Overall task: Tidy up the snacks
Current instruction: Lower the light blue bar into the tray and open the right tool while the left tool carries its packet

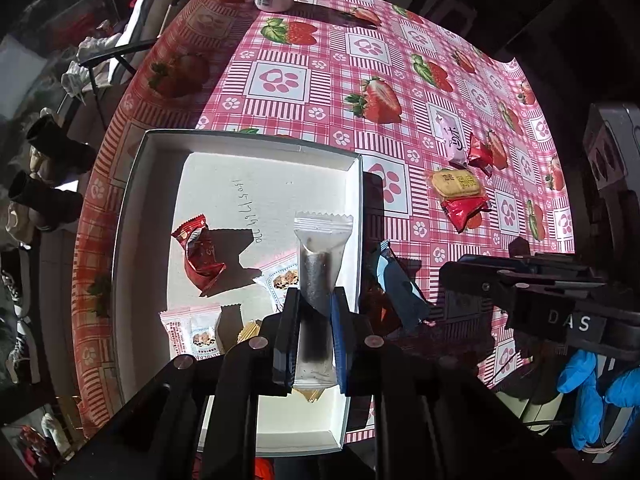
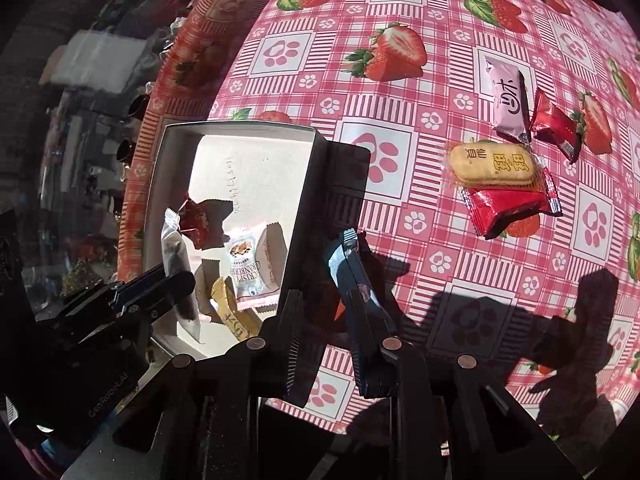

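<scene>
Pinching a long see-through snack packet with a dark stick inside (image 1: 318,280), the left gripper (image 1: 314,300) holds it over the white cardboard box (image 1: 140,200), whose floor lies just below its fingers. A crinkled red wrapper (image 1: 200,256) and a white cranberry snack bag (image 2: 248,264) lie in the box, ahead of that gripper. The right gripper (image 2: 332,320) is squeezed on a shiny dark blue packet (image 2: 360,292), just beside the box's outer wall. Farther ahead of it, on the pink strawberry tablecloth (image 2: 400,0), sit a yellow rice cracker (image 2: 492,166), a red flat packet (image 2: 508,208) and a pale pink packet (image 2: 506,100).
</scene>
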Demonstrator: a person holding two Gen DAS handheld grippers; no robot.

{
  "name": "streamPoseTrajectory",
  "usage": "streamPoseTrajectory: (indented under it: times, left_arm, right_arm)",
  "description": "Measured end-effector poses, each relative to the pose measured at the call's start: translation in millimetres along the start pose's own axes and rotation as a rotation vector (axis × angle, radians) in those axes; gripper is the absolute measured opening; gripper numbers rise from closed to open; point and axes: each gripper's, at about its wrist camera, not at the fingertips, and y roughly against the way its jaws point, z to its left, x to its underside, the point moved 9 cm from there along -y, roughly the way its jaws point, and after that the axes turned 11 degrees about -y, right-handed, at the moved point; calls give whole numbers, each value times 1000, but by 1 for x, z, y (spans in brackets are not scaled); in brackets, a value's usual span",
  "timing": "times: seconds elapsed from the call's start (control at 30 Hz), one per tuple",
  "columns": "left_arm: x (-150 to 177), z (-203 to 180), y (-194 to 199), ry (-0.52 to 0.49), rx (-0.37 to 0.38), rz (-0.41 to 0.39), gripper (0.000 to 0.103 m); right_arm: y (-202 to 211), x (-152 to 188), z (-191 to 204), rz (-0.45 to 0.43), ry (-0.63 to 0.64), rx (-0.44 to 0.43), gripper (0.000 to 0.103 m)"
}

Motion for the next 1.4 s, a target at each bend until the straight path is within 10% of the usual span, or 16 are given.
streamPoseTrajectory:
  times: [0.2,0.3,0.6,0.8,0.87,0.93,1.4]
  left_arm:
    - [2,11,4,10,-5,-8,17]
    - [5,17,5,-1,-23,-8,17]
    - [25,36,-3,15,-47,44,17]
    - [36,47,-7,21,-69,74,17]
    - [37,50,-7,25,-70,75,17]
    - [37,52,-7,31,-69,71,17]
    - [27,64,-15,67,-59,51,17]
  right_arm:
    - [-11,-7,-11,18,-35,59,26]
    - [-26,-4,-32,37,-90,97,67]
    - [-83,25,-56,129,-97,194,68]
    - [-99,16,-25,92,97,297,67]
    - [-99,13,-23,85,122,338,59]
    - [-95,11,-21,75,123,342,24]
    - [-23,-12,21,6,65,121,24]
